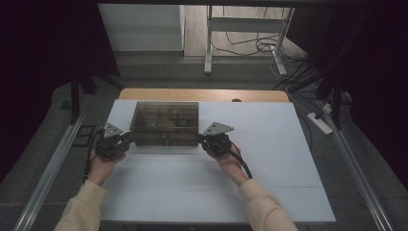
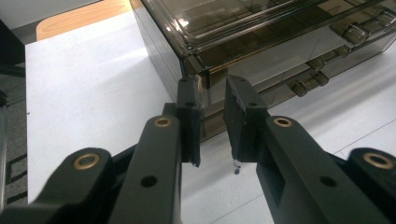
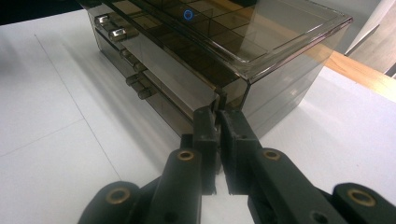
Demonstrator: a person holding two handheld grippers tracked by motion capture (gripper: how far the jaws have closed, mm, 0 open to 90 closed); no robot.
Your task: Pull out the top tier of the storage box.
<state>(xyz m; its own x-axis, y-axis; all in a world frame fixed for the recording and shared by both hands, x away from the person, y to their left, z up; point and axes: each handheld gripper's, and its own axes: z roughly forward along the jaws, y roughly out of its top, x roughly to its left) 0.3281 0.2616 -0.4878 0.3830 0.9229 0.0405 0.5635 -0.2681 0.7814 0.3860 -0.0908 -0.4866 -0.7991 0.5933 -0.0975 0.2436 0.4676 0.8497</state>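
A smoky see-through drawer box [image 1: 166, 122] stands on the white table top [image 1: 192, 187], toward the back. My left gripper [image 1: 129, 137] is at its front left corner and my right gripper [image 1: 199, 138] at its front right corner. In the left gripper view the box [image 2: 261, 37] has its corner between the tips of my left gripper [image 2: 212, 93], whose jaws keep a clear gap. In the right gripper view my right gripper [image 3: 218, 114] has its jaws almost together, pinching the corner edge of the box [image 3: 210, 42]. Small drawer handles [image 3: 137, 86] line the front.
A wooden strip [image 1: 202, 95] borders the table's far edge. Metal rails [image 1: 53, 163] run along both sides. Behind the table stand a white frame [image 1: 209, 43] and loose cables [image 1: 250, 45]; a power strip [image 1: 320, 122] lies on the floor at the right.
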